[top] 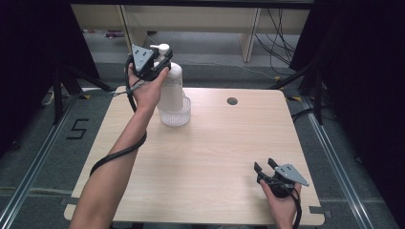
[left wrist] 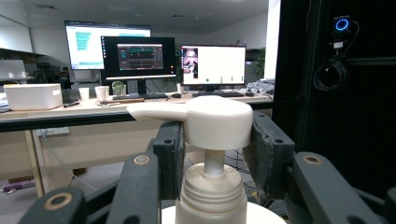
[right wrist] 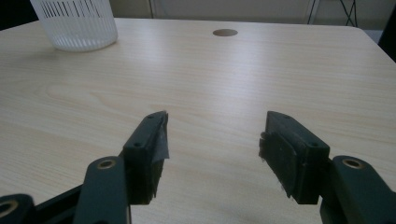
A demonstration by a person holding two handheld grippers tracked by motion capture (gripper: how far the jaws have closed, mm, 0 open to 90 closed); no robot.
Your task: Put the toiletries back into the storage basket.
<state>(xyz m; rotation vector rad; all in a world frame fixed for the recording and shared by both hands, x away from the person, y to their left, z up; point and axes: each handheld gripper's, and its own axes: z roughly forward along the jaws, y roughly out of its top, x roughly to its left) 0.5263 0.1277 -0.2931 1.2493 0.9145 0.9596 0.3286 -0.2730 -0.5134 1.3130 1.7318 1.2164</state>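
Held at the pump head (left wrist: 215, 122): a white pump bottle (top: 171, 88), base lowered into a clear ribbed basket (top: 175, 116) at about eleven o'clock on the wooden table (top: 210, 157). Left gripper (top: 160, 62) clamped across the pump head from above, one black pad on each side, spout jutting toward nine o'clock in the left gripper view. Cannot tell from the high view whether the bottle's base rests on the basket's floor or hangs just above it. Right gripper (right wrist: 212, 135) parked at five o'clock on the tabletop, jaws spread with nothing between them, well apart from the basket. Step in hand, by the look of it: seating the bottle upright in the basket. Next move likely calls for a straight, steady descent, then a release of the pads without tipping the tall bottle against the basket wall.
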